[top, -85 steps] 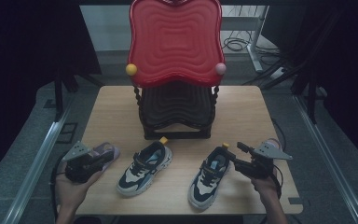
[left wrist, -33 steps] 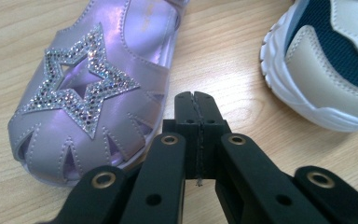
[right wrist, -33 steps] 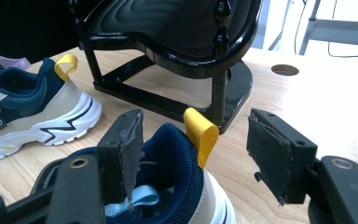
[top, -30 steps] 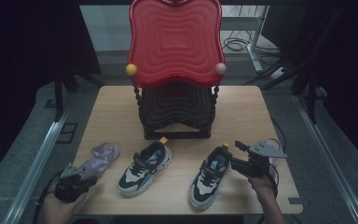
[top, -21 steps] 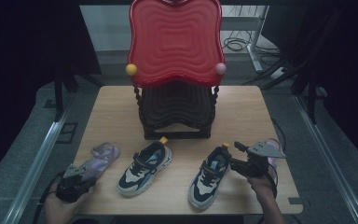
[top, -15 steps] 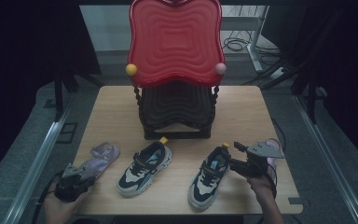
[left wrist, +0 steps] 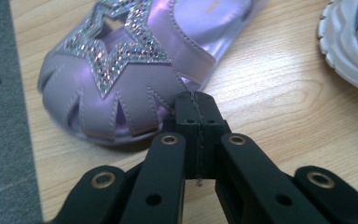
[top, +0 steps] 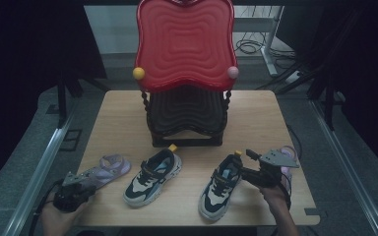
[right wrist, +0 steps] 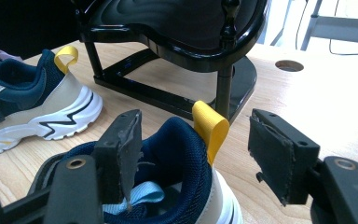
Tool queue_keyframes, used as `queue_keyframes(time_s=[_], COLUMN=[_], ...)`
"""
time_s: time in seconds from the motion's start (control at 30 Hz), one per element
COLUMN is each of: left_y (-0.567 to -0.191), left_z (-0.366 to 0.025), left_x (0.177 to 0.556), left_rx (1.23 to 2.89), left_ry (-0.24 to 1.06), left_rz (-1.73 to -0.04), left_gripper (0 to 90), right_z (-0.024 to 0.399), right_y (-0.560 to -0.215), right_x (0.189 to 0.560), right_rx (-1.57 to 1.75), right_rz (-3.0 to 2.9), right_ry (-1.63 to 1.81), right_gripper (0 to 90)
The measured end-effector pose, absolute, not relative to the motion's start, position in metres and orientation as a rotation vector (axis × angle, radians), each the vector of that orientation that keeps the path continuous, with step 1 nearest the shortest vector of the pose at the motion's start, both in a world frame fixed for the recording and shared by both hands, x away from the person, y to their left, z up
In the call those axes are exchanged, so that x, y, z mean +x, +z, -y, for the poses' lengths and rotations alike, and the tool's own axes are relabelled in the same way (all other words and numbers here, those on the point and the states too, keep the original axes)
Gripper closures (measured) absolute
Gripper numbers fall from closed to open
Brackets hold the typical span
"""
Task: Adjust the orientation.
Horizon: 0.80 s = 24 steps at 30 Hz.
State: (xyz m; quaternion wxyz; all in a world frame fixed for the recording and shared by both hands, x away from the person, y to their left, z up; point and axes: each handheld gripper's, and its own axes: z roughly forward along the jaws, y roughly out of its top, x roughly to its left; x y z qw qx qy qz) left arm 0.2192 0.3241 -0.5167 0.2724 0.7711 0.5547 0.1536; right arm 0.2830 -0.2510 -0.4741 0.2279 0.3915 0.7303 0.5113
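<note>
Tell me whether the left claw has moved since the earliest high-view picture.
Yes. The left claw has pulled back toward the table's near left corner, away from the purple sandal, which now lies free beyond its shut tips.

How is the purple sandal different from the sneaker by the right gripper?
The purple sandal is shiny, with cut-out gaps and a sparkly star; the sneaker is navy, cream and white, closed all round, with a yellow heel loop. The left gripper is shut just beside the sandal, holding nothing, while the right gripper stands open around the sneaker's heel. Both shoes lie flat on the wooden table.
</note>
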Motion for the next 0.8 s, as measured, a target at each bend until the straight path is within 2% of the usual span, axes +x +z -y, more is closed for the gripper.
queue_keyframes(time_s=[0.8], left_y=[-0.514], left_z=[-0.344], left_x=[0.234], left_rx=[2.039], left_ry=[0.413], left_rz=[-1.554], left_gripper=[90.0], right_z=[0.25], right_y=[-0.476], right_x=[0.284], right_rx=[1.083], right_rz=[-2.017], right_ry=[1.396], right_gripper=[35.5])
